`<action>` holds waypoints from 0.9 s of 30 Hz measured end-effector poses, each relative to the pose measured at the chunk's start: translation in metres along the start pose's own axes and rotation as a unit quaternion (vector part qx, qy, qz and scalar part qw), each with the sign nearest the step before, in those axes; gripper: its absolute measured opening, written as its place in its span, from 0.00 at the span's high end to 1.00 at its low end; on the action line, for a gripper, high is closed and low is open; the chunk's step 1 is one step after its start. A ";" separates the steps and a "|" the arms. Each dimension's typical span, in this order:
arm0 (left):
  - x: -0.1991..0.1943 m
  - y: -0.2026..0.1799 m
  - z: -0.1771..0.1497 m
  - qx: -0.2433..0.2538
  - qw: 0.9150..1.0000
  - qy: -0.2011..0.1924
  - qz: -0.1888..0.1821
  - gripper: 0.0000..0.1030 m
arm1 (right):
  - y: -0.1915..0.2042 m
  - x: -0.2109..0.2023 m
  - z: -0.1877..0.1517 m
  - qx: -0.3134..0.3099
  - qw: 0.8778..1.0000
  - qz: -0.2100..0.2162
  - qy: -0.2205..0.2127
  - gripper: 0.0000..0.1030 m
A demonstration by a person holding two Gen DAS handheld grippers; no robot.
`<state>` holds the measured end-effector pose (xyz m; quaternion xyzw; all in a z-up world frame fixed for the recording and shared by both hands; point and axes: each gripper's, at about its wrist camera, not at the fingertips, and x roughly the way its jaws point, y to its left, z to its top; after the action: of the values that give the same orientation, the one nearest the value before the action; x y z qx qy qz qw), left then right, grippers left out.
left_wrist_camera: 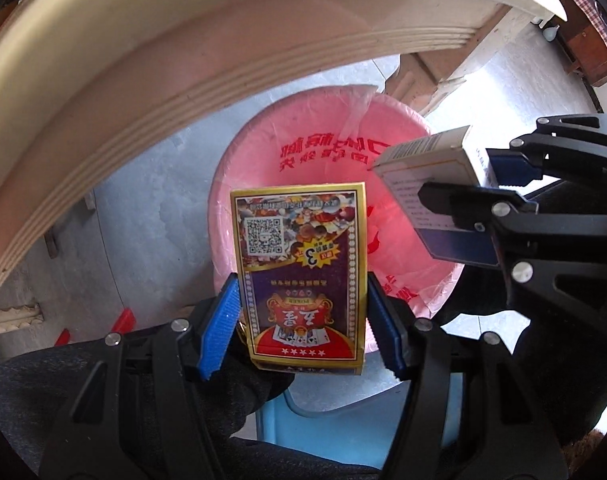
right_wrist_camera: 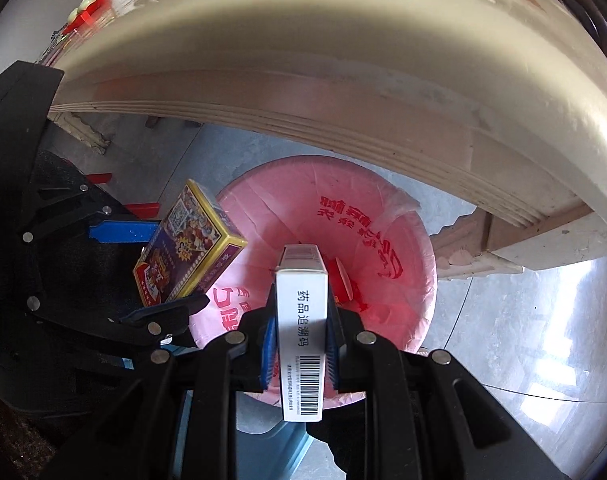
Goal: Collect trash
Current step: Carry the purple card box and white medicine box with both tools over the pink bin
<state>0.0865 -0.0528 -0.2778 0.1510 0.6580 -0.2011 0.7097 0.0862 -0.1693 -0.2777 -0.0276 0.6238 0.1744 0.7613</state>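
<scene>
My left gripper (left_wrist_camera: 302, 286) is shut on a gold, purple and red playing-card box (left_wrist_camera: 299, 264), which it holds upright by its long sides. Right below it stands a bin lined with a pink bag (left_wrist_camera: 263, 152). My right gripper (right_wrist_camera: 301, 328) is shut on a narrow white medicine box (right_wrist_camera: 301, 300) with a barcode, over the bin (right_wrist_camera: 407, 280). Something red (right_wrist_camera: 343, 280) lies inside the bag. In the right wrist view the card box (right_wrist_camera: 187, 248) hangs at the bin's left rim. In the left wrist view the medicine box (left_wrist_camera: 423, 160) is over the right rim.
A thick cream table edge (left_wrist_camera: 143, 80) arches over the far side of the bin, and it shows in the right wrist view as the table edge (right_wrist_camera: 343, 80). A light blue plastic seat (left_wrist_camera: 343, 420) lies under the grippers. Red pieces (left_wrist_camera: 123, 320) lie on the grey tile floor at left.
</scene>
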 end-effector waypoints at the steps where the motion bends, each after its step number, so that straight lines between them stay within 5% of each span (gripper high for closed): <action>1: 0.003 0.001 0.000 -0.005 1.000 0.004 -0.004 0.42 | -0.002 0.003 0.000 0.005 1.000 0.004 0.002 0.80; 22: 0.087 0.027 0.022 -0.109 0.984 0.087 -0.110 0.42 | -0.032 0.055 -0.006 0.064 0.997 0.033 0.034 0.80; 27: 0.092 0.024 0.025 -0.097 0.988 0.087 -0.088 0.42 | -0.033 0.060 -0.004 0.066 0.996 0.037 0.039 0.80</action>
<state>0.1245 -0.0517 -0.3683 0.0400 0.7442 -0.1838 0.6410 0.1020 -0.1872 -0.3420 0.0386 0.6636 0.1595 0.7298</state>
